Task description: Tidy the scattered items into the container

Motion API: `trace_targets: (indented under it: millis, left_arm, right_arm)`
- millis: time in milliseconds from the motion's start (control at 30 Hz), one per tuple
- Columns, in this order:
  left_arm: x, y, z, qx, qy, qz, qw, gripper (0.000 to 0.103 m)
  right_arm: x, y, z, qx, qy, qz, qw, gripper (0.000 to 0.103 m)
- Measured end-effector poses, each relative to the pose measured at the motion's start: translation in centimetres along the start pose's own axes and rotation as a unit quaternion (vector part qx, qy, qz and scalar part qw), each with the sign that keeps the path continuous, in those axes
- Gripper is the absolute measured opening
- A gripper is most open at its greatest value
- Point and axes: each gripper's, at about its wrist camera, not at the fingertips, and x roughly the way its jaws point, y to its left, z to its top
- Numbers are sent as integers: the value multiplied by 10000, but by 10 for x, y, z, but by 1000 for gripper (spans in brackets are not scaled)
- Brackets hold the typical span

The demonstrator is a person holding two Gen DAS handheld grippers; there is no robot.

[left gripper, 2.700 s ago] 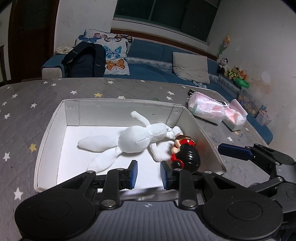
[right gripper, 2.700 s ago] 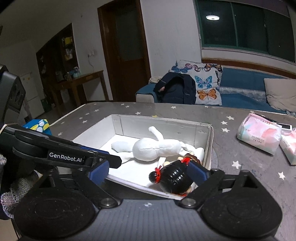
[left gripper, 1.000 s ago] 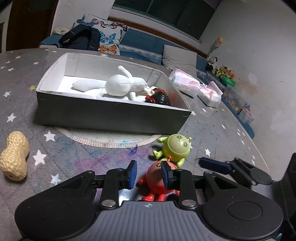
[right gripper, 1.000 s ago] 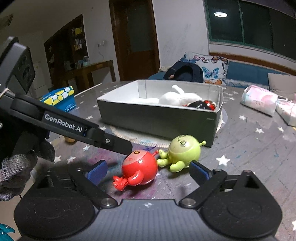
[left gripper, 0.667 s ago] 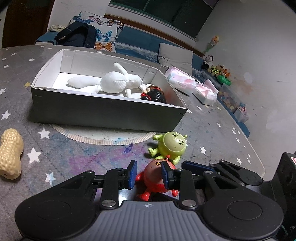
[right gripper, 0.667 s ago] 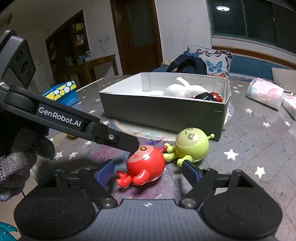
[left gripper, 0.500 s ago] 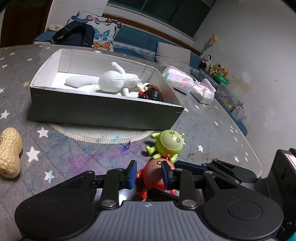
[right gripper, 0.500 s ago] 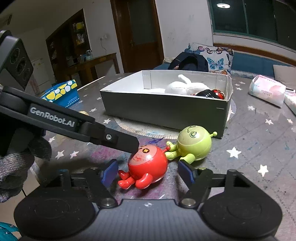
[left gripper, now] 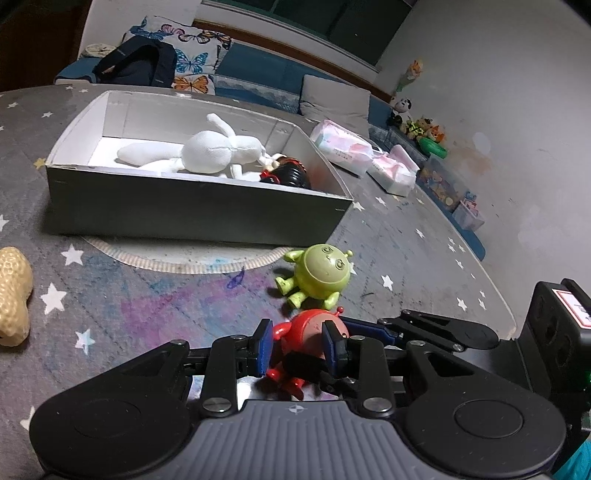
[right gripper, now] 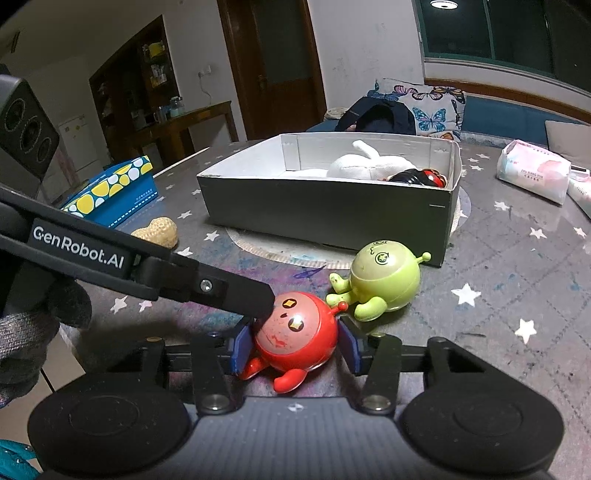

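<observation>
Star-patterned bench (right gripper: 517, 258): right hand-held gripper (right gripper: 295, 345) closing around the red toy (right gripper: 295, 332), pad contact unclear. Left hand-held gripper (left gripper: 297, 341) straddles the same toy, jaws apart. Green toy (right gripper: 384, 277) just beyond. Box (right gripper: 325, 210) behind partly hides white doll (right gripper: 365, 164).

From my feed I see a blue sofa (left gripper: 258, 79) at twelve o'clock, a dark window (right gripper: 498, 33) above, and a wooden door (right gripper: 280, 66) at eleven.
</observation>
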Motion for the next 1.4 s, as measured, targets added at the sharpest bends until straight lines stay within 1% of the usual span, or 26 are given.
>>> trace_targets:
  millis: [300,433,533,633,767,967,1167,1400]
  left_arm:
    - [4,-6,0,84,86,-90,9999,32]
    - [-2,-8,4,138,-29,-124,9998,31]
    - [-9,-11,12,219,-187,-146,9995,31]
    - [-17,-14,24,295,-368,-163,9988,31]
    - [-23,-13,48,363,-626,-183,9972,31]
    - [-17,-3,92,335,-938,-147,9949,31]
    - [5,24,125,25,-983,-201,9949,30]
    - [40,54,139,-377,-743,-239,9962,30]
  right_arm:
    - [1,3,2,-116,9,-9,9999,49]
    - [-2,6,9,-227,-48,-11,9997,49]
    - [-7,7,19,-304,-141,-28,9994,49]
    - [-11,7,33,-429,-274,-57,9987,49]
    - [-11,5,62,-611,-453,-120,9970,49]
    - [6,-5,108,-826,-569,-195,9948,49]
    - [41,-22,144,-871,-388,-138,9953,49]
    - [84,-36,156,-999,81,-153,9948,49]
